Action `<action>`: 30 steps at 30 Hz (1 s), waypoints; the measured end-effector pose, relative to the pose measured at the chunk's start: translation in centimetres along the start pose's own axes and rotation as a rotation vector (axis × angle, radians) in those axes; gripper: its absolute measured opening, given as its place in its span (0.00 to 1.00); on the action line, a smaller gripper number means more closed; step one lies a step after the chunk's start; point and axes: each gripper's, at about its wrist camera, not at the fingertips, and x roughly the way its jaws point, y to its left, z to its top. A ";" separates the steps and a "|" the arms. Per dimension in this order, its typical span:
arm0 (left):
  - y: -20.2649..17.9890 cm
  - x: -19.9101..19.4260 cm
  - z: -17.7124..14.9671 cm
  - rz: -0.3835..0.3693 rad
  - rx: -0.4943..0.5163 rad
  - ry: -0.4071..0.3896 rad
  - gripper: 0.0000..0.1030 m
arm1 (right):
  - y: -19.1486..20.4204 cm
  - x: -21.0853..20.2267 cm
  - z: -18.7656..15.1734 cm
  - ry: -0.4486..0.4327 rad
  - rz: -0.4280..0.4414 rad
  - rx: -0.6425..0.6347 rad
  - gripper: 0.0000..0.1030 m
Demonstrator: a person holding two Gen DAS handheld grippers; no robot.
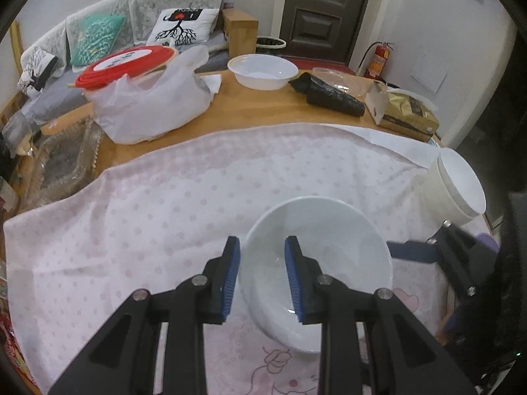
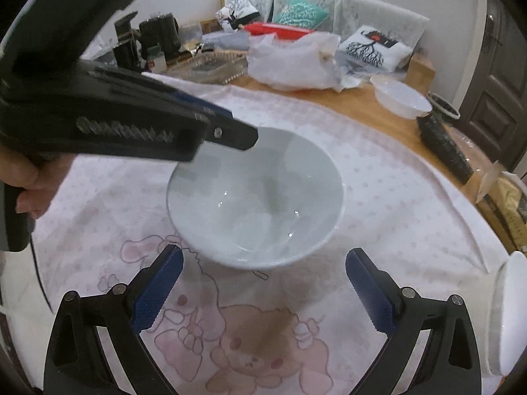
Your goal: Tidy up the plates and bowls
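Note:
A white bowl sits on the pink dotted cloth; it also shows in the right wrist view. My left gripper straddles the bowl's left rim, one blue pad outside and one inside, with a gap still showing at the wall. In the right wrist view it reaches in from the left over the bowl's far rim. My right gripper is open and empty, just in front of the bowl. A second white bowl stands at the table's right edge, and a third at the far side.
On the wooden table beyond the cloth lie a plastic bag under a red-rimmed lid, a black roll, a gold packet and a glass tray. A sofa and door are behind.

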 end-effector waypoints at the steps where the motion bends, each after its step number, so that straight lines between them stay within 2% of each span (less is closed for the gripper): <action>1: 0.1 0.3 0.0 -0.004 0.000 0.007 0.24 | 0.0 0.2 0.0 0.004 0.007 0.006 0.94; 13: 1.5 3.2 -1.4 -0.018 -0.024 0.056 0.23 | 0.0 2.3 0.8 0.029 0.043 0.009 0.93; 17: 1.5 3.5 -1.4 -0.027 -0.026 0.058 0.17 | 0.0 2.9 1.0 0.032 0.054 0.022 0.93; 21: 1.3 3.6 -1.3 -0.039 -0.022 0.059 0.10 | -0.3 3.1 1.1 0.036 0.058 0.040 0.86; 30: 0.6 2.8 -1.3 -0.042 -0.001 0.036 0.09 | -0.2 2.7 1.0 0.041 0.036 0.055 0.84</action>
